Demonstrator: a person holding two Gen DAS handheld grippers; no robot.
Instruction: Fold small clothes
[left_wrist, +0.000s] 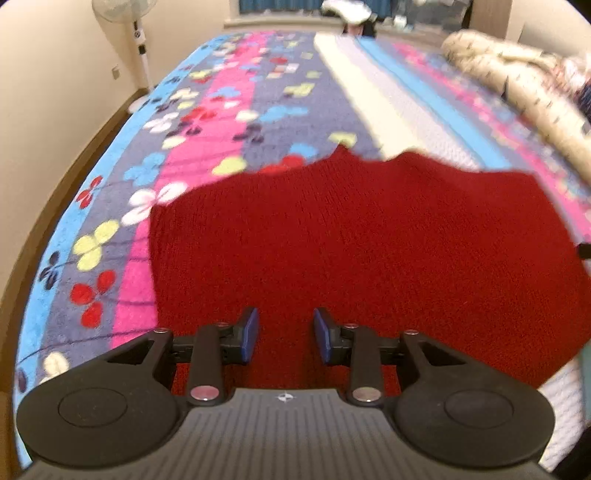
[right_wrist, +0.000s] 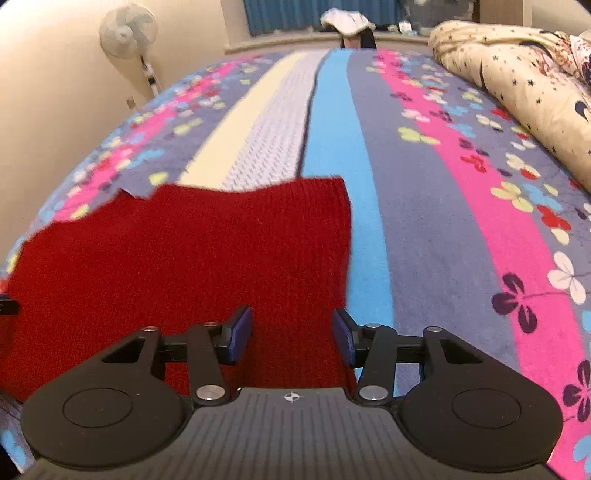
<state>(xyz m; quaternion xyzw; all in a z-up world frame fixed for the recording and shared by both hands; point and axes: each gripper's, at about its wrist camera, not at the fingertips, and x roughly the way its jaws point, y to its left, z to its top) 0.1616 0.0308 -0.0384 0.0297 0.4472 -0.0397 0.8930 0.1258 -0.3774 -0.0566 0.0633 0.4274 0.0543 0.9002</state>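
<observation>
A red knitted garment (left_wrist: 369, 258) lies spread flat on the striped, flowered bed blanket (left_wrist: 258, 92). My left gripper (left_wrist: 286, 334) hovers over the garment's near part, a little in from its left edge. Its blue pads (left_wrist: 251, 330) stand apart, with only flat cloth showing beneath the gap. In the right wrist view the same garment (right_wrist: 184, 258) fills the lower left. My right gripper (right_wrist: 291, 334) is over its near right edge, which runs just inside the right pad (right_wrist: 345, 334). Those jaws are also apart and clamp nothing.
A rolled cream duvet with dark stars (right_wrist: 517, 81) lies along the bed's right side. A standing fan (right_wrist: 127, 31) is by the wall at far left. A pile of clothes (right_wrist: 345, 20) sits beyond the bed's far end. The blanket (right_wrist: 424, 184) stretches ahead.
</observation>
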